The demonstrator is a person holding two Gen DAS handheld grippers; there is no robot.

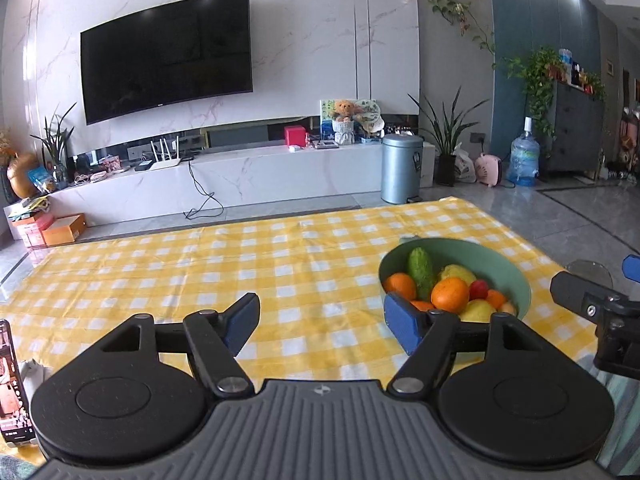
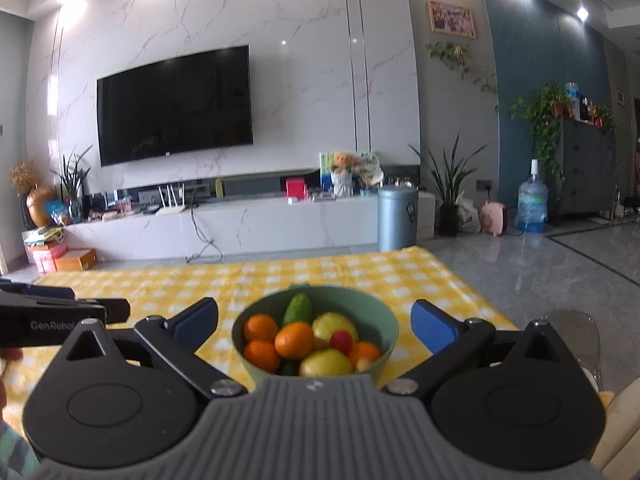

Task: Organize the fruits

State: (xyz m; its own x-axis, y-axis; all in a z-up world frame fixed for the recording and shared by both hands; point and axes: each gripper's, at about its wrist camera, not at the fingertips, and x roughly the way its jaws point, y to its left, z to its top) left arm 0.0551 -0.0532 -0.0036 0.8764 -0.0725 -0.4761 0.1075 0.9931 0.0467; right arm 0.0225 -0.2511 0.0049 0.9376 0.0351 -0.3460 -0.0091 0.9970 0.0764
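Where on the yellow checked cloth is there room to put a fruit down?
The yellow checked tablecloth lies bare left of the green bowl, out to the phone at its left edge, and behind the bowl. The bowl itself is crowded with fruit. Both grippers are open.

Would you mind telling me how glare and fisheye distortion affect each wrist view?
Left wrist view: the TV bows, ceiling spots reflect on the marble wall, the green bowl stays sharp. Right wrist view: ceiling lights flare along the top, the bowl rim looks slightly soft.

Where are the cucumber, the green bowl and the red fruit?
cucumber (image 2: 298, 309): right wrist view, middle of its skin.
green bowl (image 2: 390, 322): right wrist view, right inner wall.
red fruit (image 2: 341, 341): right wrist view, its top.
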